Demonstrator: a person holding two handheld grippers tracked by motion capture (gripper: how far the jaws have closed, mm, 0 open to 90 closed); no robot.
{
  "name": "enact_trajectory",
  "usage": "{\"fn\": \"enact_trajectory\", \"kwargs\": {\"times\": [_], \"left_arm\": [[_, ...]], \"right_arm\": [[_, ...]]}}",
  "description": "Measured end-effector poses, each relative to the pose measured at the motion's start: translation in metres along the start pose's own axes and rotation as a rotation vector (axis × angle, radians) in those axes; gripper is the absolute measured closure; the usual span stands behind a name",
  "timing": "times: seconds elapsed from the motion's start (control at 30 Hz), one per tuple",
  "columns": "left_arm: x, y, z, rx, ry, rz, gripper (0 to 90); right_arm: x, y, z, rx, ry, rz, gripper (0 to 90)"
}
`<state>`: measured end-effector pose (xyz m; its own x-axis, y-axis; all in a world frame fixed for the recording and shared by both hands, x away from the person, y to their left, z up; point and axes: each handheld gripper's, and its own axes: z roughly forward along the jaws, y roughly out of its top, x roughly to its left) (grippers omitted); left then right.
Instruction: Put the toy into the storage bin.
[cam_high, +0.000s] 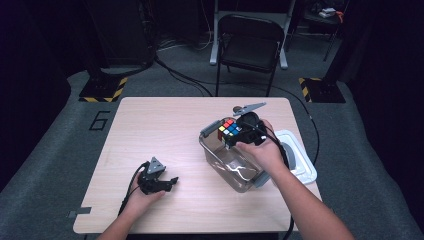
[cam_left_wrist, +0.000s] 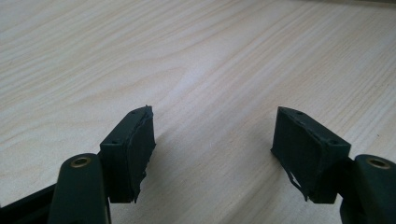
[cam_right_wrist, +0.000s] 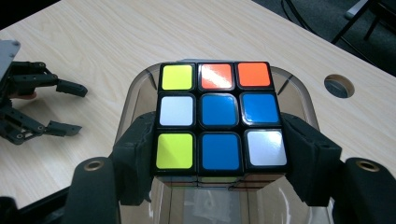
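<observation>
one multicoloured plastic puzzle cube (cam_right_wrist: 219, 119) clamped between the right gripper's (cam_right_wrist: 219, 163) black pads, held above a clear plastic storage box (cam_high: 235, 170) (its white lid (cam_high: 299, 155) just beside), left gripper (cam_left_wrist: 212, 149) parted, nothing between, over the pale wooden table (cam_high: 150, 130)

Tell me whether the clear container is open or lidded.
Open. The clear container has no lid on; the white lid lies beside it, and the right gripper holds the cube over its mouth.

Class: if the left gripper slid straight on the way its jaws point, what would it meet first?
Probably nothing: the open left gripper faces bare pale wooden table, with free wood ahead as far as shown.
</observation>
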<state>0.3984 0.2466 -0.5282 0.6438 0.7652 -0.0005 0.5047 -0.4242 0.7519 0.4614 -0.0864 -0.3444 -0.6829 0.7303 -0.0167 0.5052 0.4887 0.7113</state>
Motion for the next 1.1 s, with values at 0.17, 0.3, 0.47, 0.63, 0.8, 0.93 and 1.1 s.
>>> {"fn": "enact_trajectory", "kwargs": {"times": [0.17, 0.3, 0.47, 0.63, 0.8, 0.93, 1.1], "left_arm": [[0.000, 0.000, 0.000, 0.000, 0.000, 0.000, 29.6], [0.000, 0.000, 0.000, 0.001, 0.000, 0.001, 29.6], [0.000, 0.000, 0.000, 0.000, 0.000, 0.000, 29.6], [0.000, 0.000, 0.000, 0.000, 0.000, 0.000, 29.6], [0.000, 0.000, 0.000, -0.001, 0.000, 0.000, 29.6], [0.000, 0.000, 0.000, 0.000, 0.000, 0.001, 29.6], [0.000, 0.000, 0.000, 0.000, 0.000, 0.000, 29.6]], "right_arm": [[-0.004, -0.001, 0.011, 0.004, 0.001, 0.027, 33.9], [-0.006, -0.001, 0.018, 0.024, 0.007, 0.015, 33.9], [-0.005, 0.000, 0.029, 0.039, 0.008, -0.011, 33.9], [-0.005, 0.000, 0.035, 0.043, 0.000, -0.018, 33.9], [-0.007, -0.003, 0.045, 0.056, 0.008, -0.011, 33.9], [-0.010, -0.007, 0.052, 0.063, 0.006, -0.001, 33.9], [-0.013, -0.009, 0.057, 0.072, 0.001, 0.000, 33.9]]}}
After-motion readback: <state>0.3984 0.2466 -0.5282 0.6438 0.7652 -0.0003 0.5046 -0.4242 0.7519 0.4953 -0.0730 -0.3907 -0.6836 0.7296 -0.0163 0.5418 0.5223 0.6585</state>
